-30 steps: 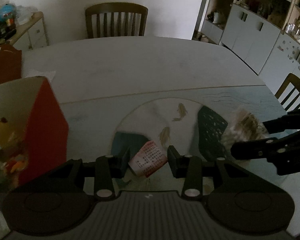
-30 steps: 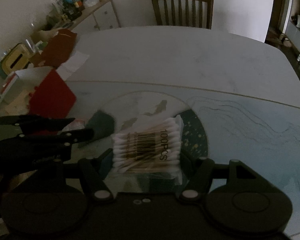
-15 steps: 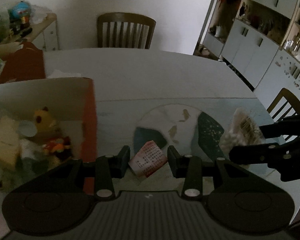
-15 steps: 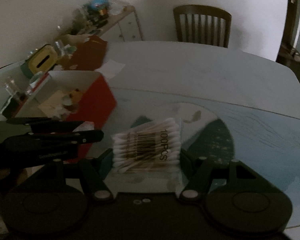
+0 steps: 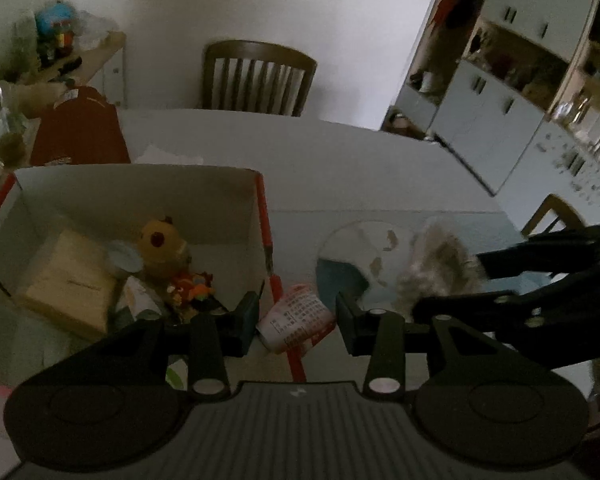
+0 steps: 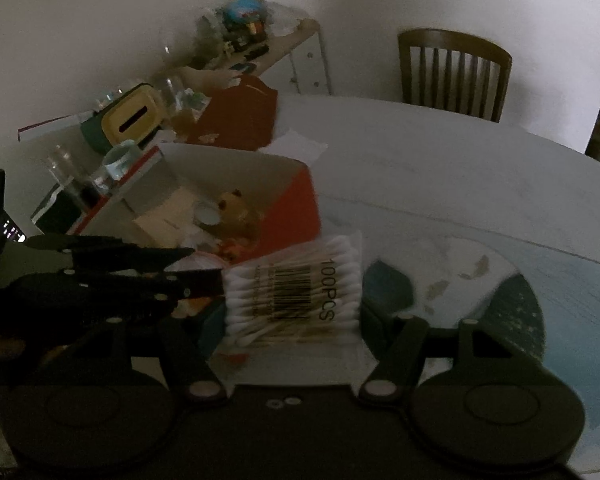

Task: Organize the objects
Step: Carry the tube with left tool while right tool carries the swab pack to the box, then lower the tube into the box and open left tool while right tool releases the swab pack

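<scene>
Left tool [image 5: 296, 316] pinching small sachet [image 5: 296, 322], right tool [image 6: 292, 320] clamping cotton-swab pack [image 6: 296, 292]; risk: either catching red box's [image 5: 262, 216] near rim.

Colours by my black tongs [image 5: 296, 320]

Red-and-white packet [image 5: 296, 322], white swabs [image 6: 296, 292] with black barcode, red box [image 5: 264, 216] lined white, yellow toy [image 5: 162, 242].

Left gripper [image 5: 296, 320] around sachet [image 5: 296, 322], over box [image 5: 256, 216]
</scene>
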Available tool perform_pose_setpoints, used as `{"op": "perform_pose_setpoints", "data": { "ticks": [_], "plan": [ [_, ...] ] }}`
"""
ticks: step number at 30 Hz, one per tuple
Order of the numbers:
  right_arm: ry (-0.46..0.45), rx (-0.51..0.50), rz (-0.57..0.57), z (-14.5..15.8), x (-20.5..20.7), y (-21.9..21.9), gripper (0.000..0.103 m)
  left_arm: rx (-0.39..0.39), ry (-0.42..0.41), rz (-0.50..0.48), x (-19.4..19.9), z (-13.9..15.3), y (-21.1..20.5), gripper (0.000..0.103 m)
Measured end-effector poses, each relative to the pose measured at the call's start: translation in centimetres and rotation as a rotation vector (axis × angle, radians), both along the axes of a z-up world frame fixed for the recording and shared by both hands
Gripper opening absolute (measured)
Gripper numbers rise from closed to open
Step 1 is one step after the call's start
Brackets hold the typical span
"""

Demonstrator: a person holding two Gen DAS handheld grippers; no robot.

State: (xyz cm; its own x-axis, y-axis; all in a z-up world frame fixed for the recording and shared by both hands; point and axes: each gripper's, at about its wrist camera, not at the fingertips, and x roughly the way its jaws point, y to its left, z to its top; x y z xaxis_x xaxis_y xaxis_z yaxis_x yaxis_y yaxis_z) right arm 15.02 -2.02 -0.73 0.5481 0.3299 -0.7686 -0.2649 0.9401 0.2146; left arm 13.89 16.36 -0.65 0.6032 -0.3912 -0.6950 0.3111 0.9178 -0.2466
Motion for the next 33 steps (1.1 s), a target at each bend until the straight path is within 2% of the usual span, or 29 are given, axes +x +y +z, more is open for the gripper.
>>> {"op": "perform_pose_setpoints", "data": {
  "ticks": [2,6,11,14,17,29,33],
  "plan": [
    [-0.007,-0.001,0.002,0.2,0.2,0.9,0.068,-0.053,-0.003,-0.012,0.1,0.4,1.2,0.039],
    [-0.012,-0.001,0.004,0.3,0.6,2.6,0.068,-0.053,-0.022,0.0,0.6,0.9,3.5,0.039],
    [-0.014,-0.014,0.015,0.2,1.7,4.8,0.068,-0.019,-0.013,0.045,1.8,0.2,6.3,0.039],
    [-0.018,-0.034,0.03,0.0,2.6,6.4,0.068,0.036,-0.031,0.06,2.3,-0.2,7.5,0.039],
    [-0.027,-0.061,0.052,-0.3,3.4,8.1,0.068,0.058,-0.024,0.068,3.0,-0.7,8.8,0.039],
    [0.014,-0.148,0.111,-3.9,6.9,12.9,0.068,0.166,-0.023,0.081,5.9,-3.0,11.7,0.04],
    [0.03,-0.167,0.133,-5.0,7.5,14.0,0.068,0.173,-0.013,0.066,6.8,-3.7,11.9,0.04]
  ]
}}
